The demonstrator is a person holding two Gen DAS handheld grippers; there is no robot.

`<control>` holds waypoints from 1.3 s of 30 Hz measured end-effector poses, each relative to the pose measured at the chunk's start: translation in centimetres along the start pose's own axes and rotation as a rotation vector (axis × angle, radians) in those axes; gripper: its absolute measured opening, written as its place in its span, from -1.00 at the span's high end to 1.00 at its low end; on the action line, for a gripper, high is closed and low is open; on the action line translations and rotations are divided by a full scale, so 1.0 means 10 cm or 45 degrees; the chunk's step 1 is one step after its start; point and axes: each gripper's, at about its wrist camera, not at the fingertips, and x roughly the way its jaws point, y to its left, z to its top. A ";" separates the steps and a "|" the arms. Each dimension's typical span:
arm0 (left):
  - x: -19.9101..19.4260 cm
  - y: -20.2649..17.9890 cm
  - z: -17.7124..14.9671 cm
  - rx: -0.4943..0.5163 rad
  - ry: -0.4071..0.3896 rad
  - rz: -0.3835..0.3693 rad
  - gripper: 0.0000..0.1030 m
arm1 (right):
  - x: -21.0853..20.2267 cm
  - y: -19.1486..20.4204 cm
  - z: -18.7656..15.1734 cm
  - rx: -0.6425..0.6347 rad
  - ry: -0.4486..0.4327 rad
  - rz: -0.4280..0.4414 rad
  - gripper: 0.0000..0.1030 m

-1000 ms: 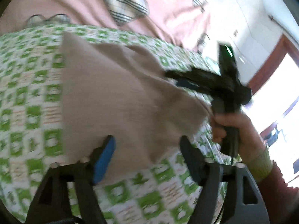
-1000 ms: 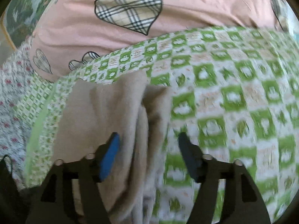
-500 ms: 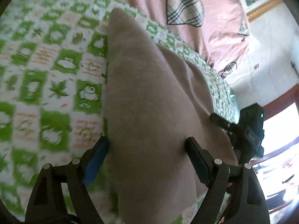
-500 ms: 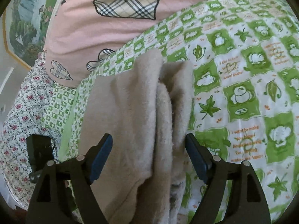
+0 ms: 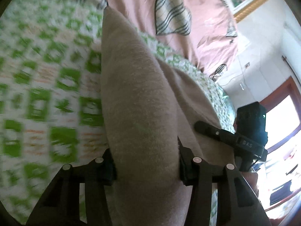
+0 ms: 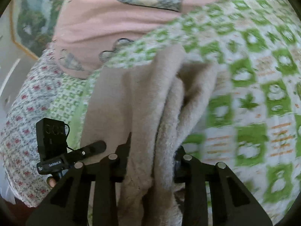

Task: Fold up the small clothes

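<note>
In the left wrist view, the left gripper (image 5: pixel 146 165) has its two black fingers pressed against either side of a thick fold of the beige garment (image 5: pixel 135 101), so the tongs are clamped on the cloth. The garment runs away from the fingers as a long ridge across the green-and-white checked bedspread (image 5: pixel 47 94), its far tip reaching the pink heart-print bedding (image 5: pixel 135 5). To the right, the right gripper (image 5: pixel 210 129) lies against the garment's edge, with its black camera block (image 5: pixel 252 122) behind it. A white wall (image 5: pixel 263 43) and a bright window with a reddish frame (image 5: pixel 289 116) show beyond the bed.

In the right wrist view, the right gripper (image 6: pixel 152 160) is closed on bunched, fleecy layers of the beige garment (image 6: pixel 143 101), which fills the gap between its fingers and hangs down below them. The cloth spreads forward over the checked bedspread (image 6: pixel 263 98). At lower left, the left gripper (image 6: pixel 90 149) touches the garment's near edge. A floral sheet (image 6: pixel 24 109) covers the bed's side, and a framed picture (image 6: pixel 32 20) hangs on the wall.
</note>
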 end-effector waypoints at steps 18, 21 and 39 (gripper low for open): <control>-0.97 1.09 -0.49 -0.214 -0.019 0.188 -0.38 | 0.90 0.60 -0.49 -0.037 0.169 0.057 -0.04; -1.13 1.01 -0.47 -0.180 -0.070 0.264 -0.39 | 0.75 0.56 -0.46 -0.040 0.160 -0.036 -0.31; -1.00 1.00 0.03 -0.048 -0.197 0.615 -0.31 | 0.62 0.83 0.31 -0.118 -0.179 -0.038 0.84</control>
